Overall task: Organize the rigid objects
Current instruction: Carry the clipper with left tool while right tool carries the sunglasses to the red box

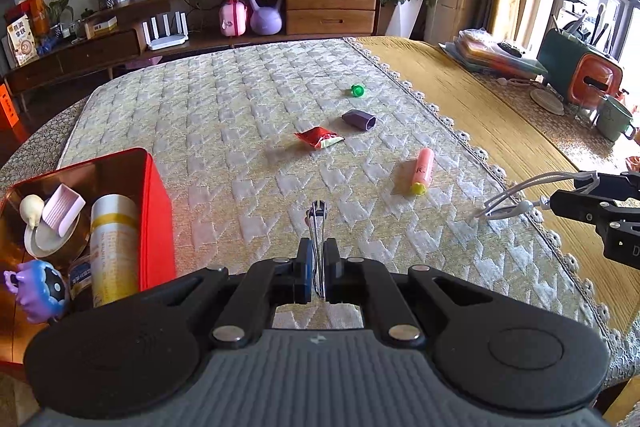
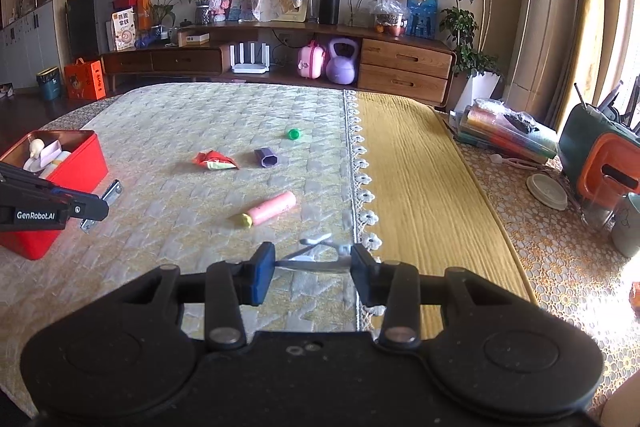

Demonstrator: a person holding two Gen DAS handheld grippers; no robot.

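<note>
My left gripper [image 1: 318, 259] is shut on a metal nail clipper [image 1: 319, 227], held just right of the red tin box [image 1: 154, 211]. That box holds a bottle, a purple toy and other small items. The right wrist view shows the same clipper [image 2: 105, 201] beside the box [image 2: 80, 167]. My right gripper [image 2: 314, 263] is shut on a white-and-grey looped tool [image 2: 316, 259], lifted above the cloth edge. A pink tube [image 1: 424, 169], a purple hexagonal cap [image 1: 359, 119], a red snack packet [image 1: 319, 138] and a green cap [image 1: 357, 91] lie on the quilted cloth.
A yellow runner [image 2: 420, 187] covers the table right of the lace edge. Beyond it sit stacked books [image 2: 504, 137], an orange-and-green container [image 2: 600, 163], a round lid [image 2: 546, 191] and a green mug [image 2: 628, 223]. A wooden sideboard [image 2: 404, 67] stands behind.
</note>
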